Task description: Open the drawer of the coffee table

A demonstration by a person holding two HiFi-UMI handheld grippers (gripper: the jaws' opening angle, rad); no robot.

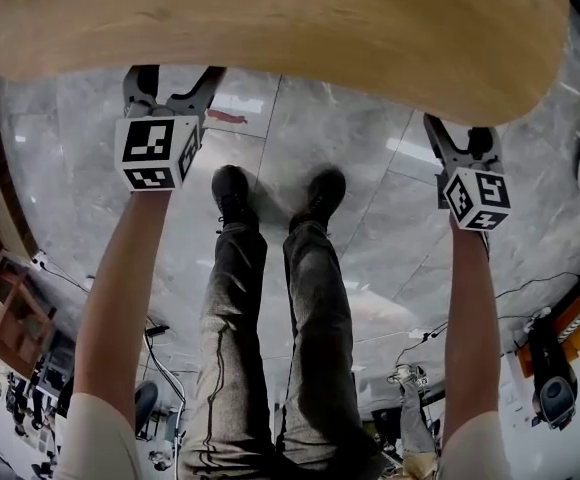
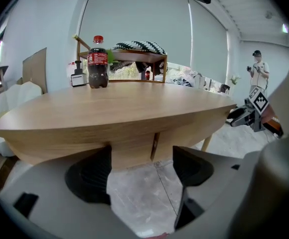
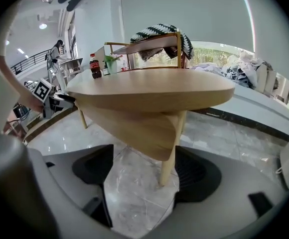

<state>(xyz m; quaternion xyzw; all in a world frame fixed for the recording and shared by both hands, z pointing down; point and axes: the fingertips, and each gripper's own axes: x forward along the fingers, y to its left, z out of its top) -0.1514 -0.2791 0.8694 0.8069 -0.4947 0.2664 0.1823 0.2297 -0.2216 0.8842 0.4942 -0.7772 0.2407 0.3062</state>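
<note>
Coffee table (image 1: 270, 28) up front, my left gripper (image 1: 173, 83) and right gripper (image 1: 462, 140) gape empty; cola bottle (image 2: 97, 63) shows only in gripper views.

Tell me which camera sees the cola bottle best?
The left gripper view: the cola bottle stands big and clear on the table. The right gripper view shows it tiny and far away; the head view doesn't show it.

You are looking at a cola bottle (image 2: 98, 62) standing upright | a small dark-topped bottle (image 2: 77, 77) is sitting just beside it | a striped cloth (image 2: 137, 46) is draping over a wooden rack (image 2: 139, 55) behind | a person (image 2: 257, 71) is standing far off | a red scrap (image 1: 228, 116) is lying on the marble floor (image 1: 370, 168) | cables (image 1: 545, 280) are trailing near you
</note>
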